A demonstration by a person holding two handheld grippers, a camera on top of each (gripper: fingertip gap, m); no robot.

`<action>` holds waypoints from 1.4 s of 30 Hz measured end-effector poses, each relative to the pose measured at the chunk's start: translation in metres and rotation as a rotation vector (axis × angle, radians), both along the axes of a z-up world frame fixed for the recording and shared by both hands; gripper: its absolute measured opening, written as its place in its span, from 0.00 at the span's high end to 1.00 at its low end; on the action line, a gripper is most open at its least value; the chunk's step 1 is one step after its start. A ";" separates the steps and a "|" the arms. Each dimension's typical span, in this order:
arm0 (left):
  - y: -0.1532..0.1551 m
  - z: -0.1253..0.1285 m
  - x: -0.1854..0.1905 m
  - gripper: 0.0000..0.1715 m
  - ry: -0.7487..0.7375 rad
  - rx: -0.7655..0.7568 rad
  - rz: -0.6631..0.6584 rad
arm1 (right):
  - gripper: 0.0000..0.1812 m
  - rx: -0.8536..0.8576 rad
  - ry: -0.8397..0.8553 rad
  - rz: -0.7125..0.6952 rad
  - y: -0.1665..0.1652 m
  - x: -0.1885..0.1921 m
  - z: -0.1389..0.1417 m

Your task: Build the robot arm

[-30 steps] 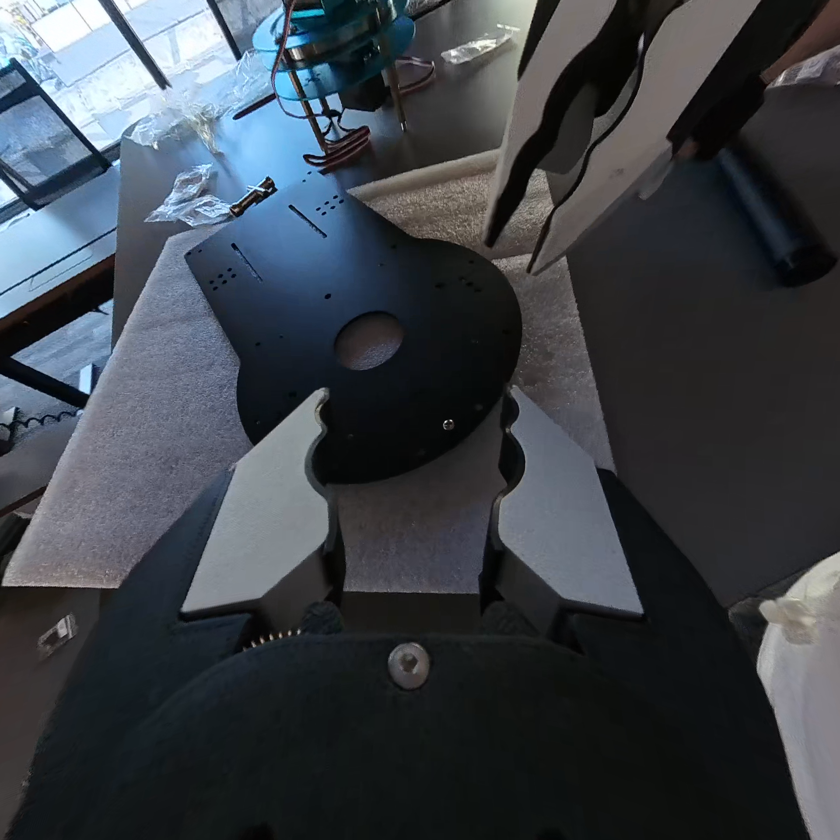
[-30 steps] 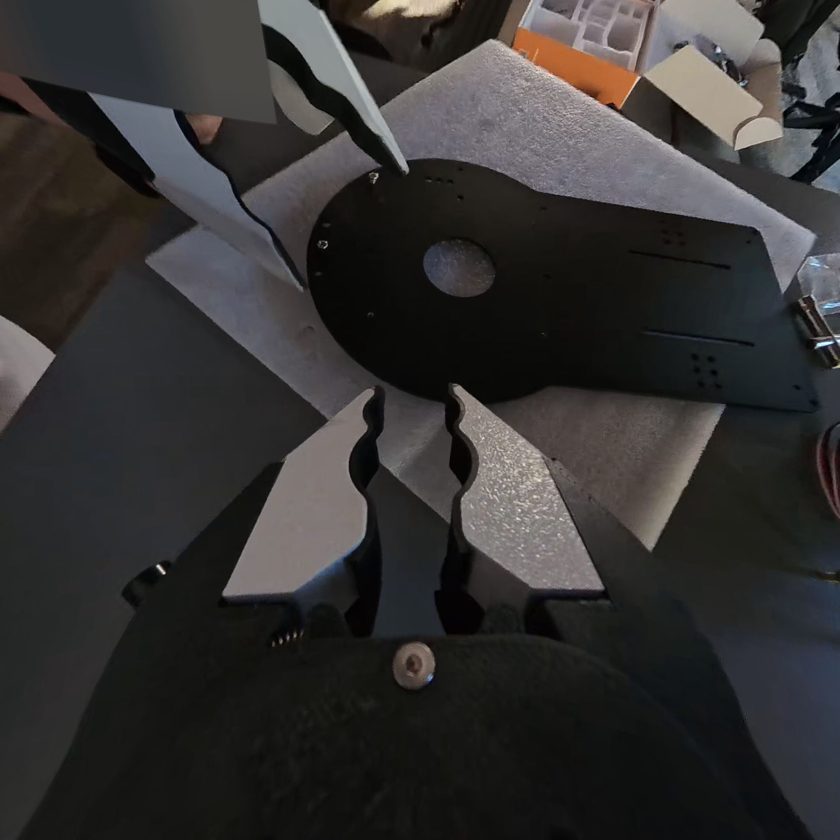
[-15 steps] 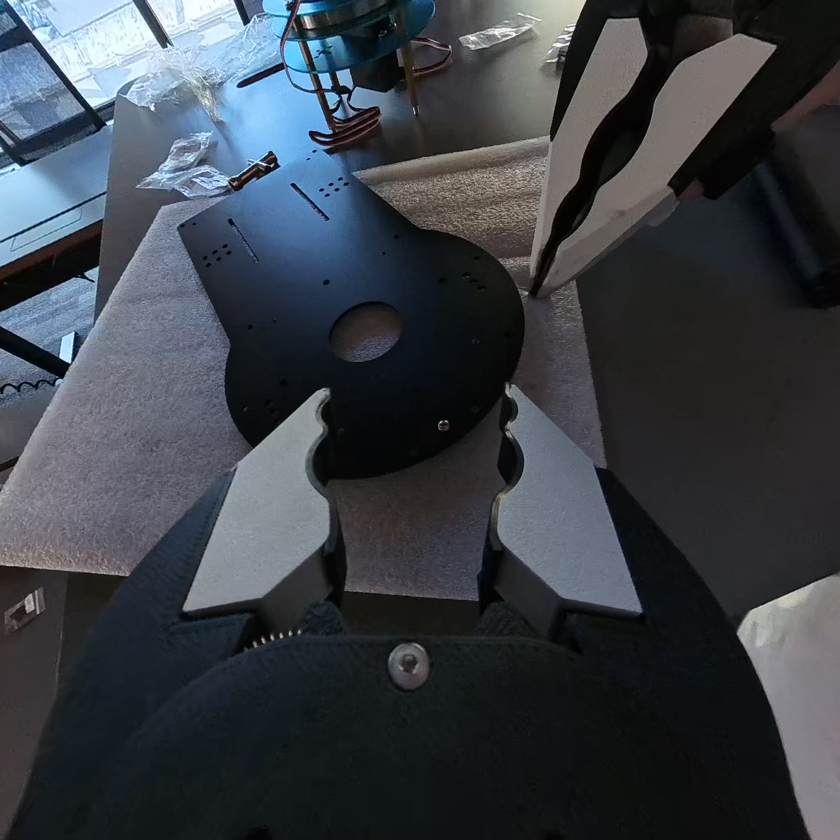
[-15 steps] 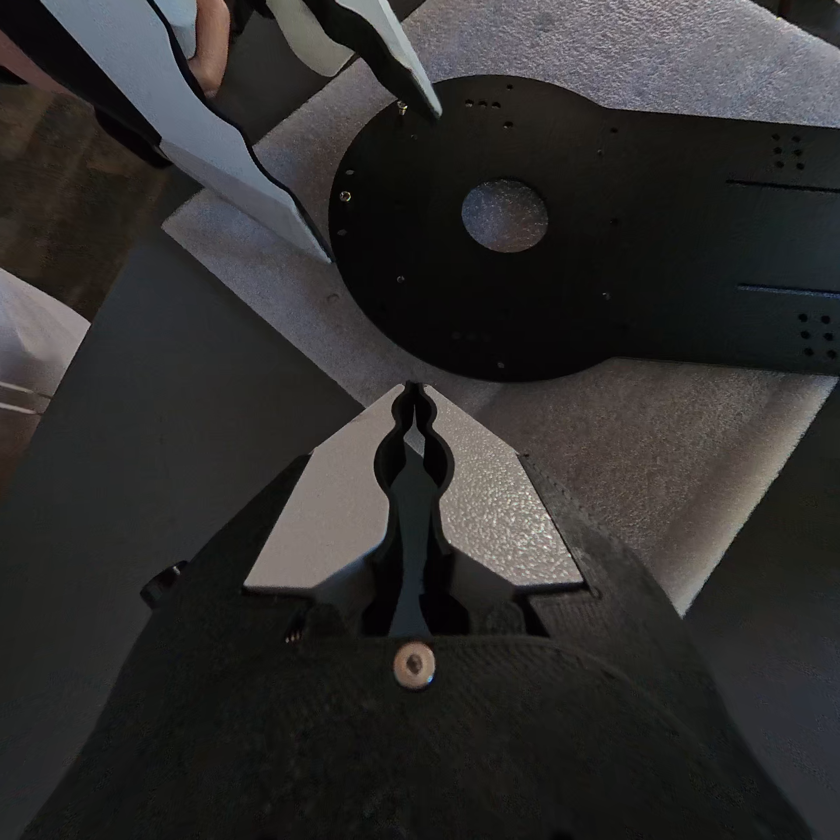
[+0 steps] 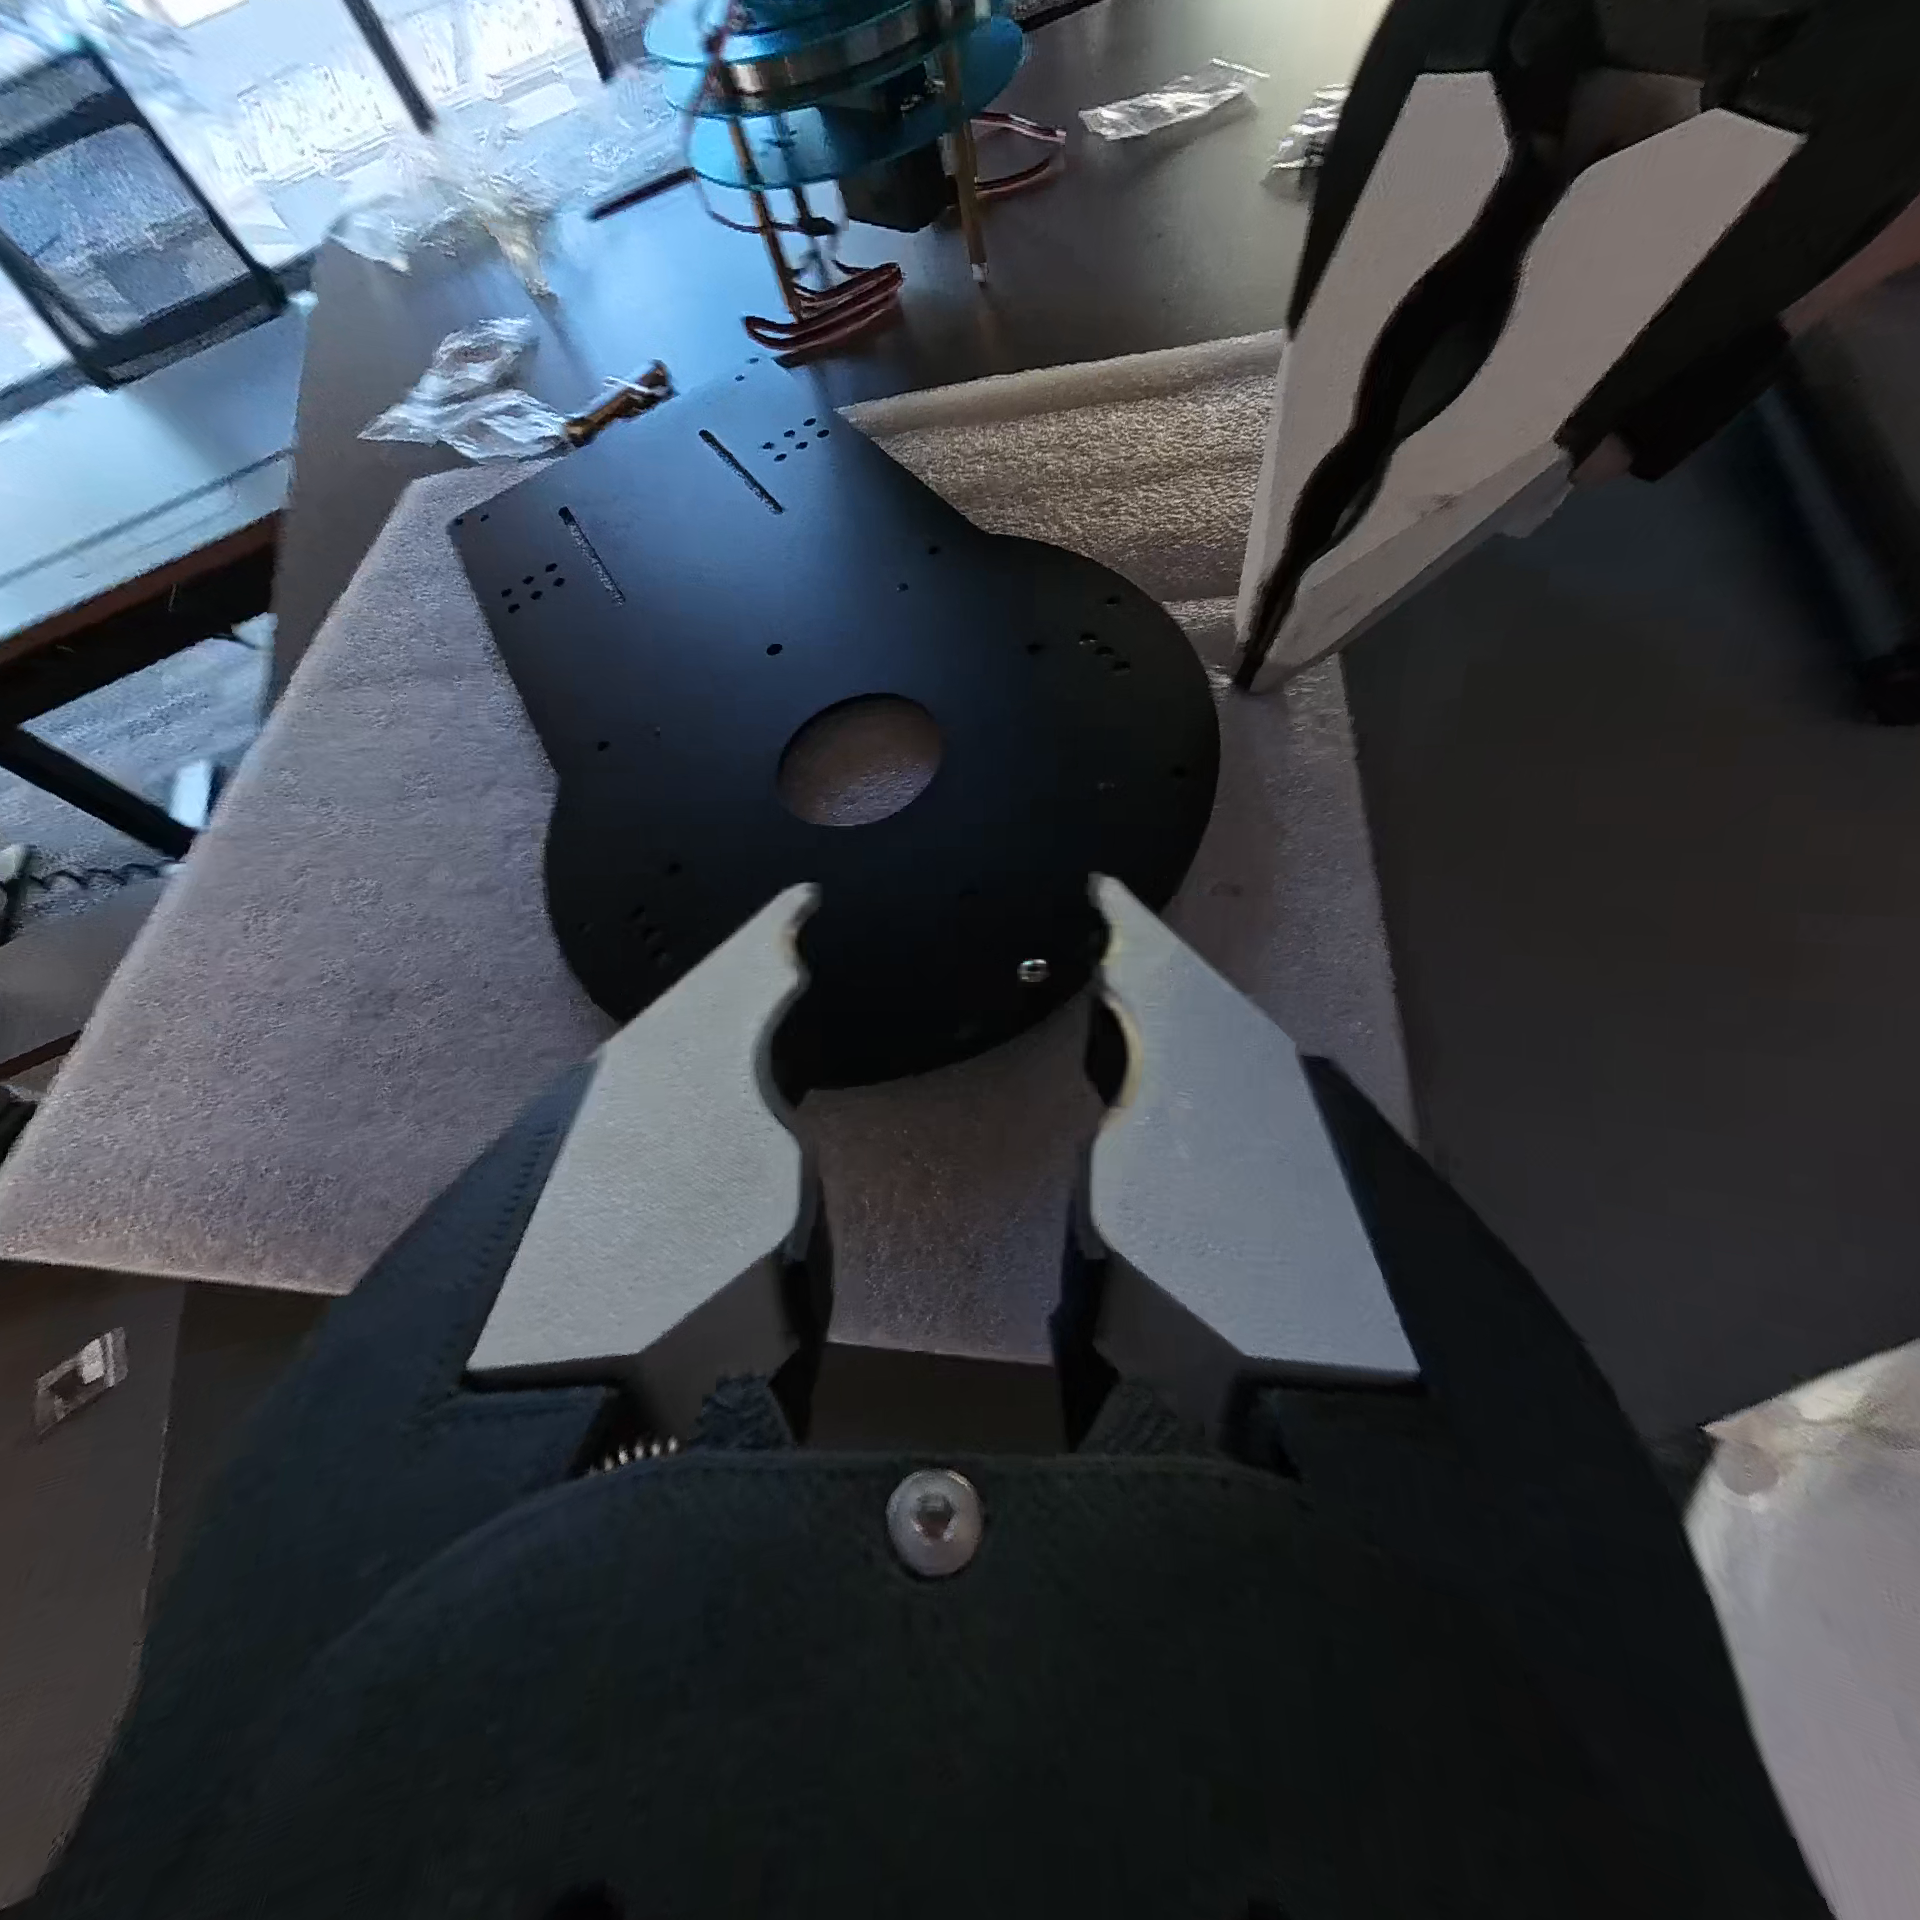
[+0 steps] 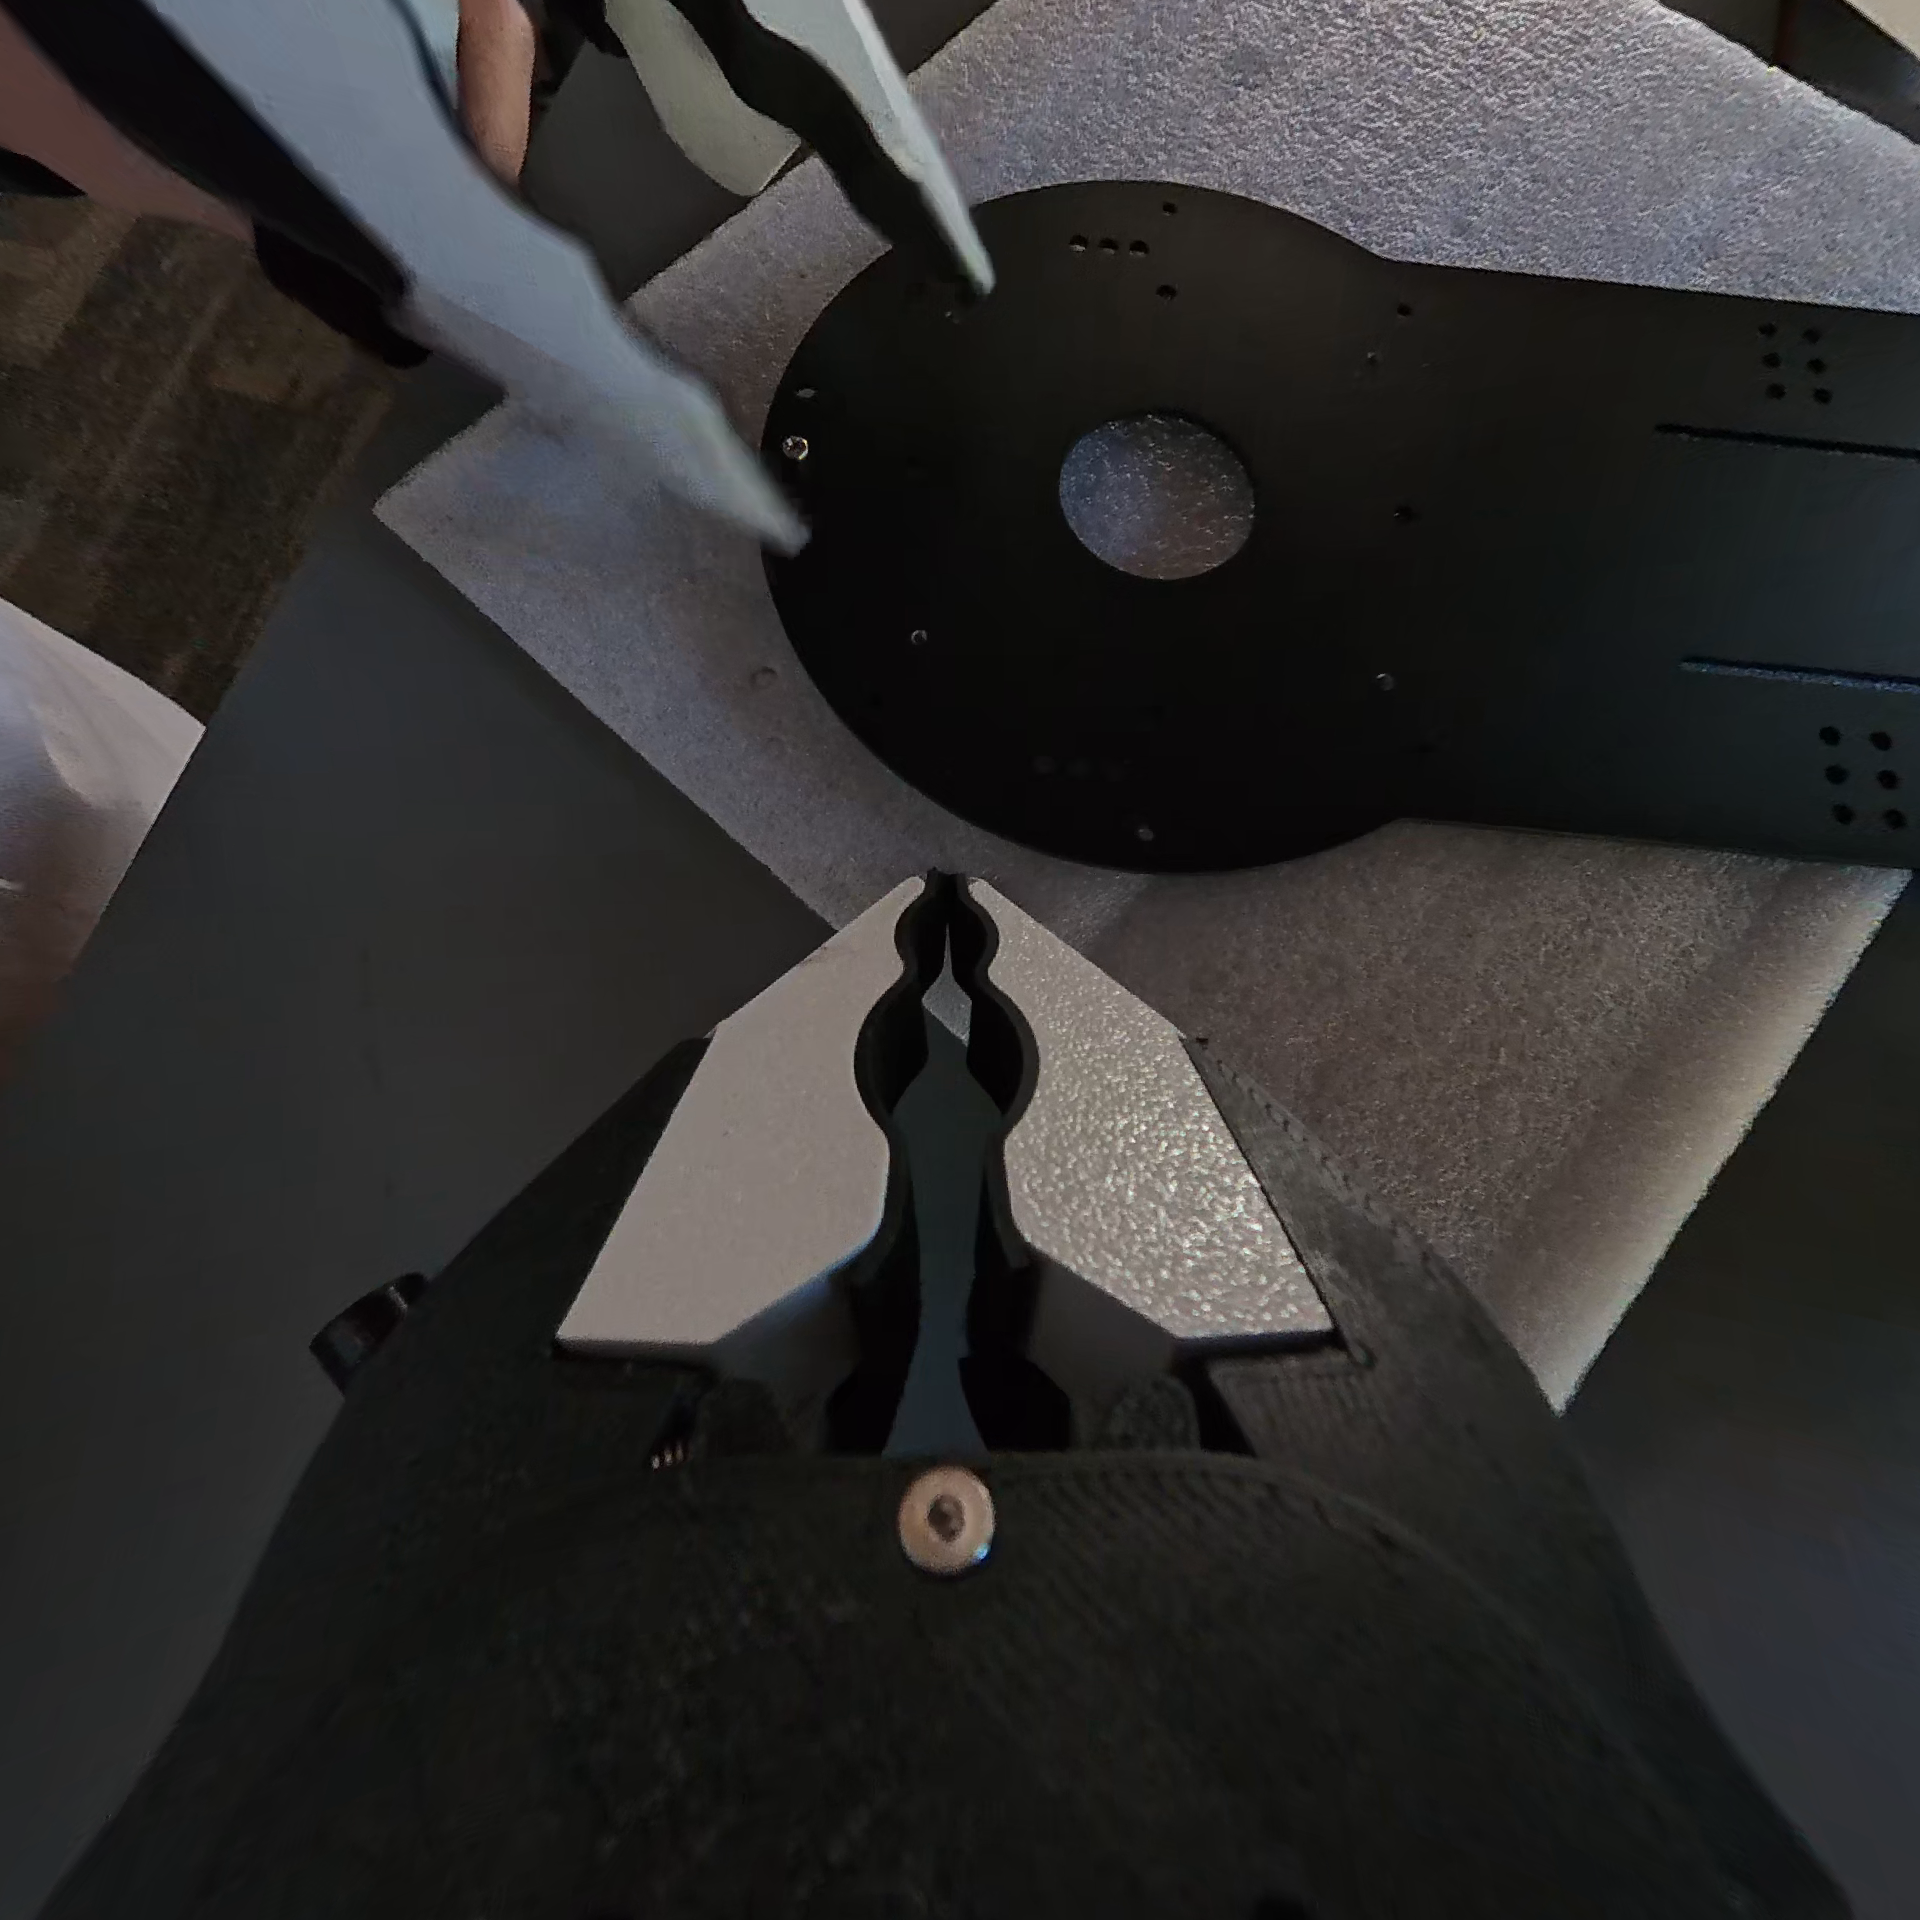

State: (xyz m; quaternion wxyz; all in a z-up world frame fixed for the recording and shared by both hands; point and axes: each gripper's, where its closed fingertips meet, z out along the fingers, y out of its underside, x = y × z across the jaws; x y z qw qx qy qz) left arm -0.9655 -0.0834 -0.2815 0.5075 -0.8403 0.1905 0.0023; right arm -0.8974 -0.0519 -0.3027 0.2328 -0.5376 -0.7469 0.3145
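In the left wrist view, clear plastic bags (image 5: 468, 400) and a small brass part (image 5: 621, 400) lie far left on the dark table (image 5: 1621, 935). Nearer, a white foam sheet (image 5: 343, 935) carries a flat black plate (image 5: 831, 665) with a round hole, slots and small drill holes (its rounded end faces the camera). The left gripper (image 5: 954, 899) hangs over that rounded end, jaws spread wide with nothing between them; a small screw (image 5: 1033, 969) sits in the plate just beside its right finger. Beyond the plate stands a blue disc assembly (image 5: 831, 94) with wires. At the right, the right gripper (image 5: 1252, 665) points down at the foam just beside the plate's right edge, jaws pressed together and empty (the right wrist view shows the tips meeting).
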 end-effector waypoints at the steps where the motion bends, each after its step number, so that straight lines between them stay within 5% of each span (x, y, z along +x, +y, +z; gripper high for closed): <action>1: 0.001 0.001 -0.004 0.76 0.008 0.014 0.017 | 1.00 0.002 0.000 0.001 0.000 0.000 0.000; 5: -0.001 0.003 -0.004 0.65 -0.021 0.013 -0.018 | 1.00 0.001 0.003 0.005 0.000 0.000 0.000; 13: -0.002 0.009 0.003 0.61 -0.112 0.022 -0.043 | 1.00 0.051 0.022 0.013 0.000 -0.001 0.003; 17: -0.002 0.025 0.008 0.62 -0.142 0.054 -0.061 | 0.95 0.128 0.128 -0.108 0.018 0.014 0.041; 20: -0.002 0.039 0.002 0.63 -0.107 0.084 -0.063 | 0.92 0.233 0.104 -0.357 0.077 0.081 0.073; 24: -0.002 0.049 -0.001 0.64 -0.081 0.080 -0.064 | 0.93 0.402 -0.195 -0.717 0.175 0.238 0.090; 28: 0.002 0.056 0.012 0.65 -0.065 0.056 -0.087 | 0.95 0.091 -0.200 -0.783 0.224 0.291 0.083; 31: 0.009 0.063 0.029 0.66 -0.052 0.038 -0.091 | 0.97 0.001 -0.175 -0.715 0.247 0.285 0.067; 37: 0.016 0.074 0.074 0.67 0.004 0.021 -0.068 | 0.97 0.083 -0.266 -0.417 0.260 0.280 0.015; 42: 0.009 0.074 0.107 0.67 0.038 0.009 -0.022 | 0.96 0.137 -0.251 -0.231 0.263 0.272 0.008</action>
